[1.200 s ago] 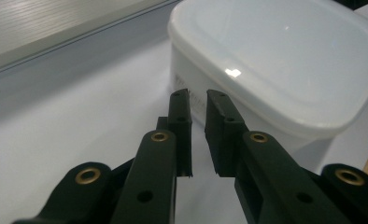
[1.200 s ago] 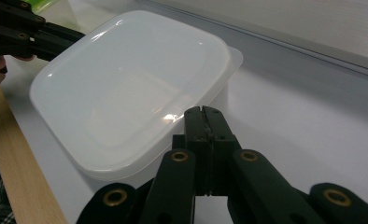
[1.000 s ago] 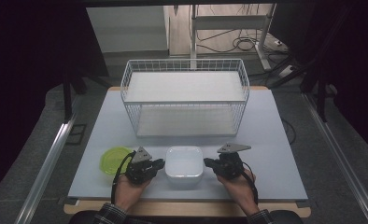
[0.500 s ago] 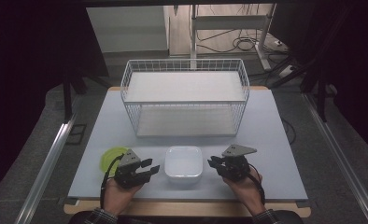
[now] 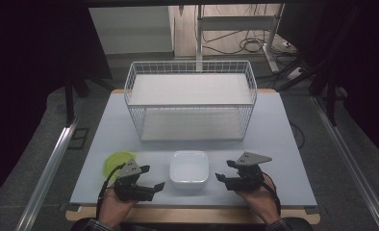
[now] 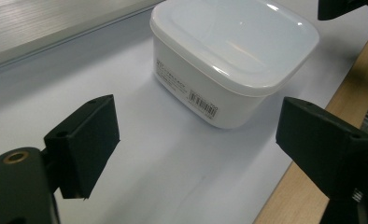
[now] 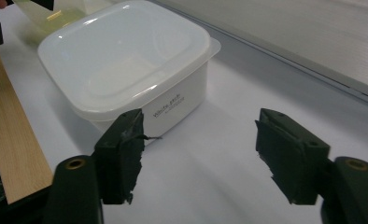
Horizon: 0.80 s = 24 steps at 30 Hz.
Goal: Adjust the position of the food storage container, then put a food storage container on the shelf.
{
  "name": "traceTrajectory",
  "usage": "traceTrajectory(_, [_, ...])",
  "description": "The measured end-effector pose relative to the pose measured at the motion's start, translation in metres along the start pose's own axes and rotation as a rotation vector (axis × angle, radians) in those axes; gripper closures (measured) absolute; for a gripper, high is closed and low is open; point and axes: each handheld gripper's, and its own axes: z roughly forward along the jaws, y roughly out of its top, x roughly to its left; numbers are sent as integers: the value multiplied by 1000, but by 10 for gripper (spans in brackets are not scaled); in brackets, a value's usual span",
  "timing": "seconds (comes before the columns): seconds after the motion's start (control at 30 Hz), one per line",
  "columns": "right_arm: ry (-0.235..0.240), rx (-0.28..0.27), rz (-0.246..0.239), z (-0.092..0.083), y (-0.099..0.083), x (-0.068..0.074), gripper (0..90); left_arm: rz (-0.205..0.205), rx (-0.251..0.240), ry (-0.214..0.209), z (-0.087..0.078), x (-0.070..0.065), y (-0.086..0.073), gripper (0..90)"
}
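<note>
The white container [image 5: 189, 168] sat on the desk [image 5: 274, 144] midway between the left gripper [image 5: 151, 177] and right gripper [image 5: 225, 171]; both jaws had just been opening, released, gripping nothing.

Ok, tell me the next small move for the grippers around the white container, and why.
Probably draw both back a little more. The left hand-held gripper and right hand-held gripper have just been opening, nothing is between their jaws, and the white container sits freely on the table.

Dim, dark-edged high view; close views bright, with lid [image 6: 238, 42] glare.
</note>
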Motion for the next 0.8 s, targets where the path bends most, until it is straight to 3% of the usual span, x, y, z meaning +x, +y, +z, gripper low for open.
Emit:
traceTrajectory(0.17, [10,-11,-9,1,1,0,261,17,-31,9,3,1,-1,59])
traceTrajectory(0.4, [20,-7,-29,6,1,1,194,38,-96,-26,2,1,0,33])
traceTrajectory(0.57, [46,-8,-24,9,5,2,115,35,-21,-18,10,-5,6,37])
traceTrajectory(0.8, [42,13,-37,14,11,6,37,32,13,-41,21,-11,16,18])
